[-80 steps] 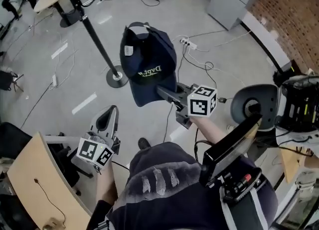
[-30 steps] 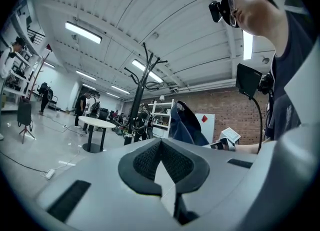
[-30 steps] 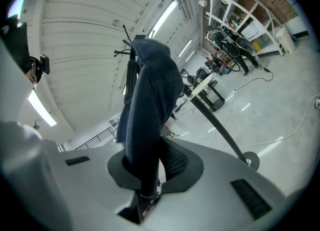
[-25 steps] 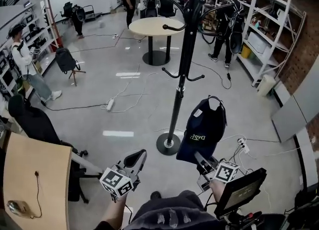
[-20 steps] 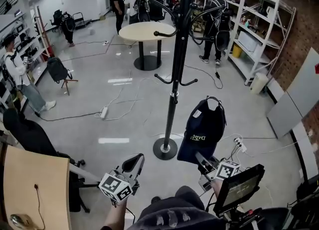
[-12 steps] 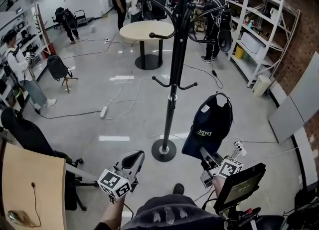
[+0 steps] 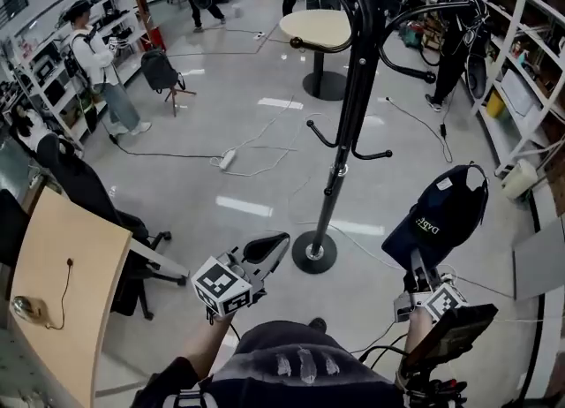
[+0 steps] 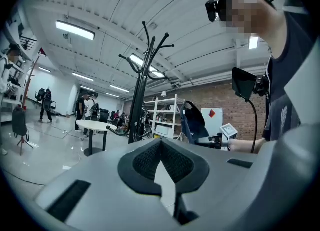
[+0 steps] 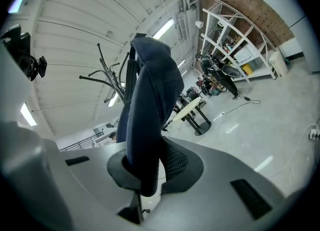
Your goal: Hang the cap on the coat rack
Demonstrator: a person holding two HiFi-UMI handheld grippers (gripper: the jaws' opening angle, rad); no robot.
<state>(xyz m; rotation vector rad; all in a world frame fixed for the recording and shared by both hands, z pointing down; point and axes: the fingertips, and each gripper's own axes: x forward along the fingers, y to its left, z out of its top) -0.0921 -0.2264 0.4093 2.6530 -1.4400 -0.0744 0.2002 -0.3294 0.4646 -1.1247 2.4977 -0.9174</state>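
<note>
The black coat rack [image 7: 350,106] stands on its round base [image 7: 314,253] in the middle of the floor, with curved hooks at mid height and at the top. A navy cap [image 7: 440,215] hangs upright to the right of the pole, clear of it. My right gripper [image 7: 413,258] is shut on its brim from below. In the right gripper view the cap [image 9: 150,87] fills the middle between the jaws [image 9: 146,167], with the rack [image 9: 111,81] behind it. My left gripper [image 7: 275,243] is low and left of the base, shut and holding nothing. Its own view shows the rack [image 8: 139,102] ahead and the cap [image 8: 193,121] to the right.
A round table [image 7: 328,28] stands behind the rack. At the left are a wooden desk [image 7: 60,284] and a black office chair [image 7: 91,196]. Shelving [image 7: 523,62] lines the right wall. Cables and a power strip [image 7: 228,160] lie on the floor, and people stand at the back.
The view has swung, so the rack's pole now stands further right and nearer. The right gripper with the cap has moved right in the picture. The left gripper has shifted right too.
</note>
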